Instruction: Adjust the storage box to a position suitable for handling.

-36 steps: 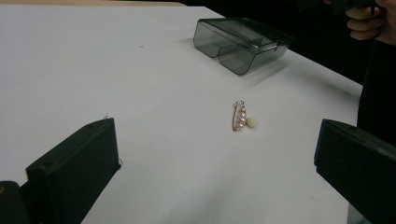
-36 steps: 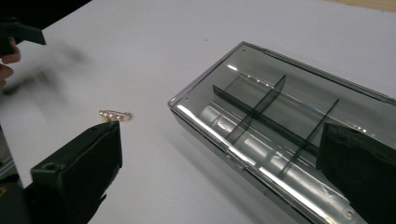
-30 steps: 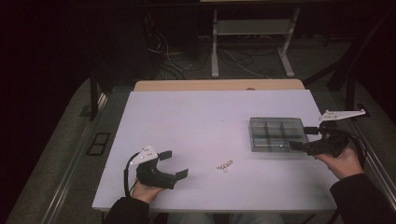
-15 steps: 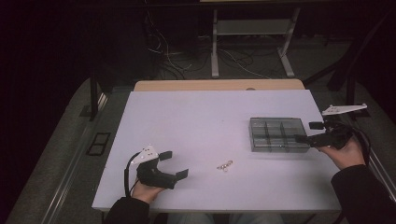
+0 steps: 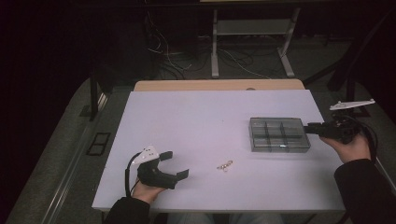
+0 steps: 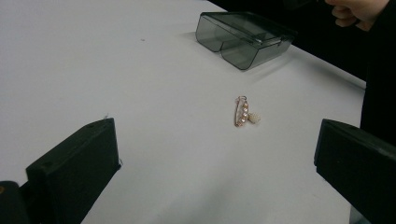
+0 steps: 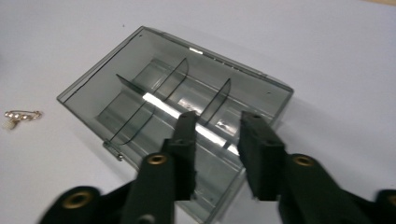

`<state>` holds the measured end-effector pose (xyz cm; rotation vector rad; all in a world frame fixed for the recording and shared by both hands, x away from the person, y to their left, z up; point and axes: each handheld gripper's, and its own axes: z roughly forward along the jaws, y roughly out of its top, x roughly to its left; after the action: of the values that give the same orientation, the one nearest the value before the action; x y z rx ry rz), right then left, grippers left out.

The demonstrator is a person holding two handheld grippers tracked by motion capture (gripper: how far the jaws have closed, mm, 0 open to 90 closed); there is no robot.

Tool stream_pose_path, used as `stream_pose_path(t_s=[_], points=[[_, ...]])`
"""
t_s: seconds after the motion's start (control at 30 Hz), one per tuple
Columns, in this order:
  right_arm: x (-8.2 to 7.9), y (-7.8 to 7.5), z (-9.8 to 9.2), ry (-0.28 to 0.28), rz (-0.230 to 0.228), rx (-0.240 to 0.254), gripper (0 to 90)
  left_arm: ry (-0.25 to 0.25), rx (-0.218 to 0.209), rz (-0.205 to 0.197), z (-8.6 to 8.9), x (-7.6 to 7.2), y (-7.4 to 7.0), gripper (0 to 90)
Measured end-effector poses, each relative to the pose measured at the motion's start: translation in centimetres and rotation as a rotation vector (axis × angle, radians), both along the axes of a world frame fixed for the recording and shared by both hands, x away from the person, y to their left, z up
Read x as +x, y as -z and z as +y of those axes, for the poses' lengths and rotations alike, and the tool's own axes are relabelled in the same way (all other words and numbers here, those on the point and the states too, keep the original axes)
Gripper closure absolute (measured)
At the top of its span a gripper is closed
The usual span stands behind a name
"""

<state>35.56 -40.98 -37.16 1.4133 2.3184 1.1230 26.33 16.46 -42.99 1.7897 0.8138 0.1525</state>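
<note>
Dim room with cables on the floor, and one white table (image 5: 201, 116) butted against a wooden one behind it. On it sits one smoky plastic box (image 5: 279, 134) with six compartments near the right edge, and one little pearl brooch (image 5: 224, 165) lying loose near the front (well apart from the box). Two grippers: the right gripper (image 5: 312, 128) has just been closing, its narrowed jaws at the box's right end, though I can't tell if they're pinching it; the left gripper (image 5: 176, 163) rests wide open, gripping nothing.

Lab or workshop: bare white table (image 5: 196, 116), floor cables (image 5: 173, 56), metal bench frame (image 5: 252, 32).
</note>
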Motion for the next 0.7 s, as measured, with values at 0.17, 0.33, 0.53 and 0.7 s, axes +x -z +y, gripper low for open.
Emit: stream_pose_path(t_s=[0.17, 0.33, 0.53, 0.7], points=[[0.6, 0.1, -0.8, 0.045, -0.005, -0.034, 89.3, 0.0, 0.002, -0.001, -0.1, 0.0, 0.0, 0.0], [1.5, 1.0, -1.4, 0.088, 0.014, -0.037, 89.5, 0.001, 0.0, -0.003, -0.1, 0.0, 0.0, 0.0], [2.5, 2.1, -1.6, 0.107, 0.04, -0.064, 89.5, 0.003, 0.0, -0.002, -0.1, 0.0, 0.0, 0.0], [3.1, 2.8, -1.4, 0.108, 0.057, -0.077, 89.5, 0.004, -0.001, -0.002, -0.2, 0.0, 0.1, 0.0]])
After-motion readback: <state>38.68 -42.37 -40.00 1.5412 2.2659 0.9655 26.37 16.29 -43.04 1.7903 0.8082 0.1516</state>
